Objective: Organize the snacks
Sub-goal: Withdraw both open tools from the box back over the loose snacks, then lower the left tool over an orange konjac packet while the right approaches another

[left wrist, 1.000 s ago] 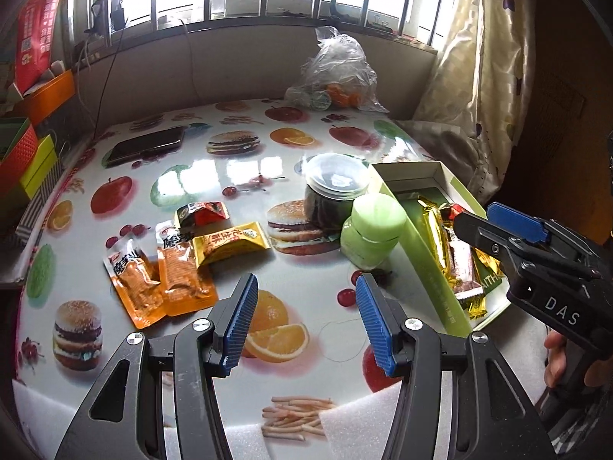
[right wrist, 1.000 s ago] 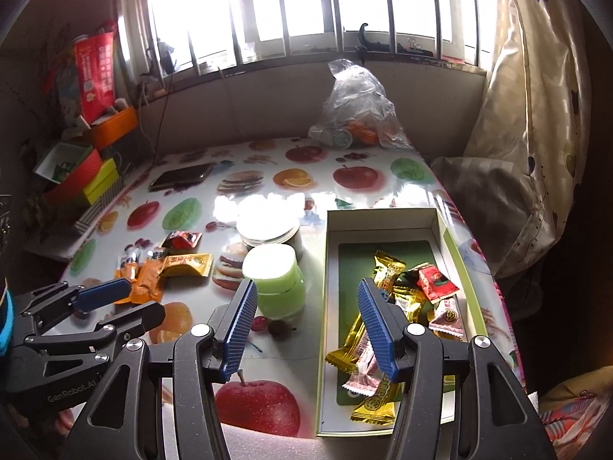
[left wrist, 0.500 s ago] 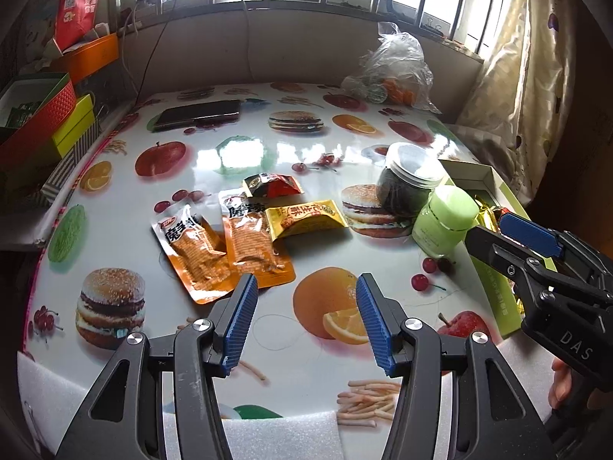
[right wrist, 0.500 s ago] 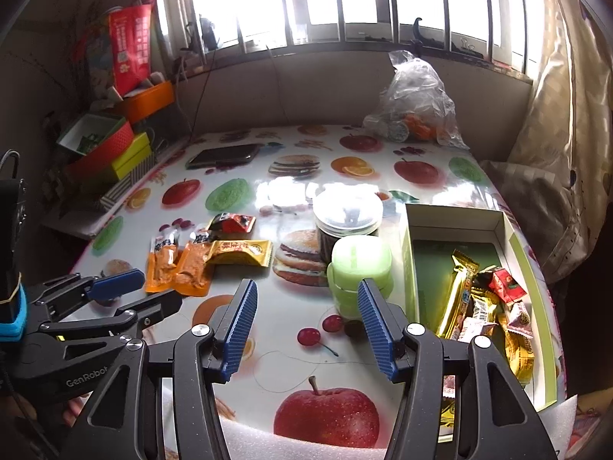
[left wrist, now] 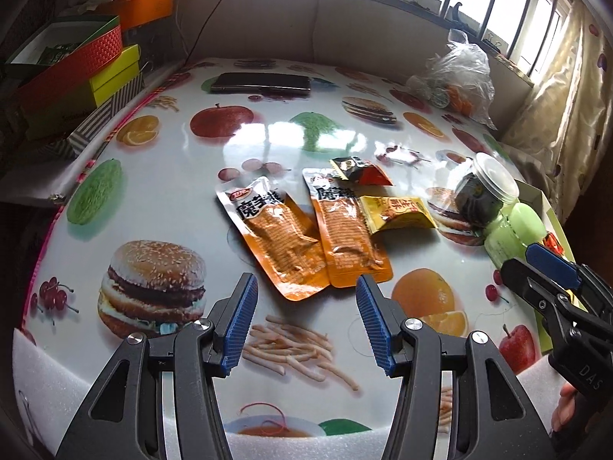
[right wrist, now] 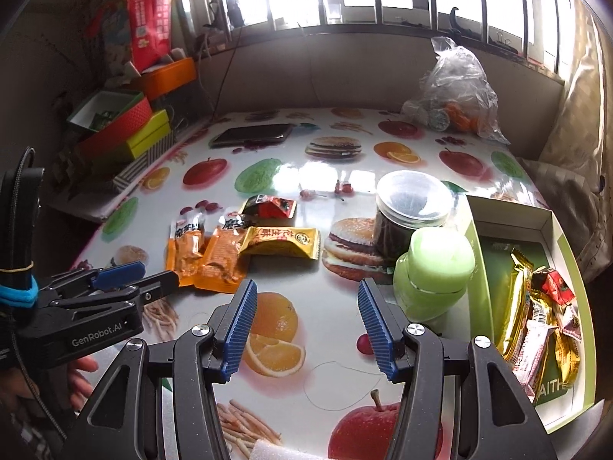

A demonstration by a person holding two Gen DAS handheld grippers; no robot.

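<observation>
Two orange snack packets (left wrist: pixel 283 237) (left wrist: pixel 345 234), a yellow packet (left wrist: pixel 398 211) and a small red-black packet (left wrist: pixel 360 170) lie together on the fruit-print table. My left gripper (left wrist: pixel 304 320) is open and empty, just in front of the orange packets. My right gripper (right wrist: pixel 304 324) is open and empty, nearer the front edge, with a green jar (right wrist: pixel 435 268) to its right. A green-lined box (right wrist: pixel 551 230) at the right holds several wrapped snacks (right wrist: pixel 536 318). The packets also show in the right wrist view (right wrist: pixel 214 253).
A clear-lidded dark jar (right wrist: pixel 412 211) stands behind the green jar. A phone (left wrist: pixel 260 82) and a plastic bag (left wrist: pixel 456 80) lie at the back. Stacked red and yellow boxes (left wrist: pixel 76 73) stand at the left. White foam (left wrist: pixel 46 383) lines the front edge.
Both grippers have swung left across the table. The orange packets now sit right in front of my left gripper, and the box has slid to the right edge of the views.
</observation>
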